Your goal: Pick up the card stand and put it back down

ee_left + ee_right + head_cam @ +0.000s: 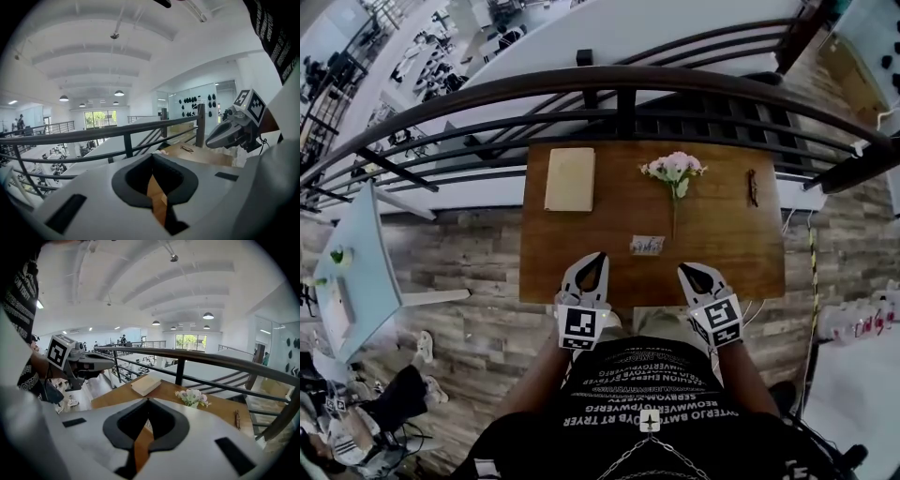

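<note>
Jaws of left gripper (598, 258) and right gripper (684, 270) are fully closed and empty at near desk (727, 234) edge, card stand (647, 245) standing untouched just ahead.

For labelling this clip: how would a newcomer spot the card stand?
Find the brown wooden table by the dark railing. Near its edge closest to the person, at the stem end of the pink flowers, stands the card stand. It is a small pale printed card, unlike the cream book and the dark glasses farther back.
</note>
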The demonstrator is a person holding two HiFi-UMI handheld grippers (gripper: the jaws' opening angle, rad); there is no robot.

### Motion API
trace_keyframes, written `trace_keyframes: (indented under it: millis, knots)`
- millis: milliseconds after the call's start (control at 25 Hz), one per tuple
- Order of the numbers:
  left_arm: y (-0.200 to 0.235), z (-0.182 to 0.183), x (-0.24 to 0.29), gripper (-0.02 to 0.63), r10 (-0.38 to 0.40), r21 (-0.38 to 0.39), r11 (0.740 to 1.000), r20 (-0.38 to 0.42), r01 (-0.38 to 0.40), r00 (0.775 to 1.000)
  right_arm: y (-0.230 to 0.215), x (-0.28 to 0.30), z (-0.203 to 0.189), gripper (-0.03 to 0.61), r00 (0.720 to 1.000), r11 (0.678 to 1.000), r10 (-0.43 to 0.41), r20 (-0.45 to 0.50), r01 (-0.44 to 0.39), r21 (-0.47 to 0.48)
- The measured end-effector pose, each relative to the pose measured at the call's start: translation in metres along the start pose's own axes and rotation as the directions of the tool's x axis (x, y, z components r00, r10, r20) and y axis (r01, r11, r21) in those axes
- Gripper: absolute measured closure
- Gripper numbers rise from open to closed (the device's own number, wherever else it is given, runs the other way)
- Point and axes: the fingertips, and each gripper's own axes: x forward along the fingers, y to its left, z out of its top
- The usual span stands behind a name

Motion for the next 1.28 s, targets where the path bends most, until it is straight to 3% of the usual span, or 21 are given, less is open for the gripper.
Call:
trace_keyframes:
  millis: [280, 600, 1280]
  knots:
    - [0.002, -0.027, 0.038, 0.591, 0.019, -0.025, 0.999, -0.080, -0.022, 0.997, -0.033, 0.028, -0.024, 0.563, 0.997, 0.999, 0.038, -0.067, -0.036, 0.027]
    - [-0.004, -0.073, 0.066, 0.589, 0.035, -0.063, 0.997, -0.172, -0.046, 0.984, -0.041, 0.054, -0.058, 0.563, 0.986, 0.994, 0.103, -0.130, -0.100, 0.035]
    - [-0.031, -0.168, 0.112, 0.589, -0.035, -0.078, 0.997, -0.331, 0.010, 0.943, -0.043, 0.109, -0.138, 0.561, 0.953, 0.987, 0.162, -0.254, -0.160, 0.028]
